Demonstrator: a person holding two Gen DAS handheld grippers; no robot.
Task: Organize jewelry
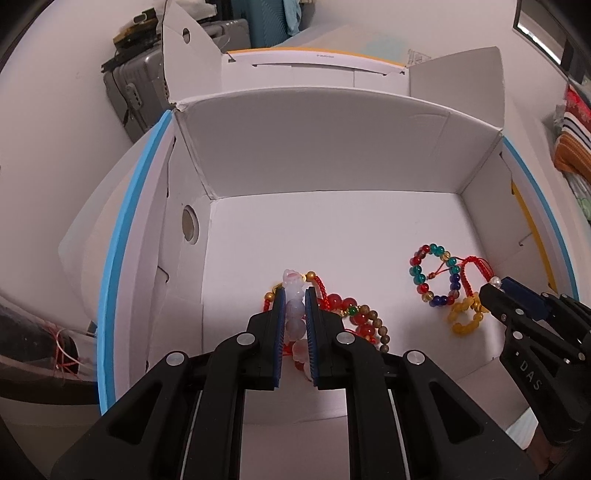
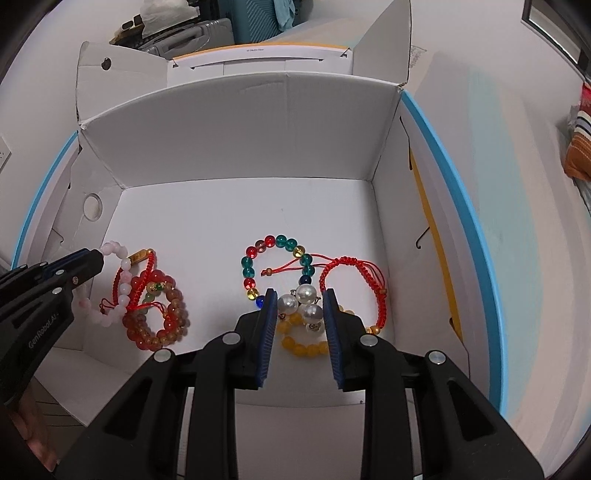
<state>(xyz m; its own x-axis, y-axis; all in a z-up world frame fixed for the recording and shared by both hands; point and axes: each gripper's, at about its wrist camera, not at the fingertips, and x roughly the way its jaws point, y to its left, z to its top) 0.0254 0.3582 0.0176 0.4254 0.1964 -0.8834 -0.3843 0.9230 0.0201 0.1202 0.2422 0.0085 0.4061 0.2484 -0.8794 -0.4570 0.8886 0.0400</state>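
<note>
I seem to be in a lived-in room of a home, likely a bedroom or storage corner. Behind the open white cardboard box [image 1: 332,155] stand a grey hard-shell suitcase [image 1: 127,92] and a teal one [image 2: 255,18], with cloth draped over it. Folded striped textiles [image 1: 570,147] are stacked at the right, beside pale walls and a dark-framed mirror or window [image 1: 546,33].

hidden: lower beads of pink bracelet [image 1: 294,317] behind left tongs [image 1: 294,295] | near arc of yellow bead bracelet [image 2: 303,341] and part of pearl piece [image 2: 303,301] behind right tongs [image 2: 300,295] | cut off: both tong bodies at bottom edge | too small: print on box flap [image 2: 255,48] | blurred: luggage [image 1: 129,92] behind box
</note>
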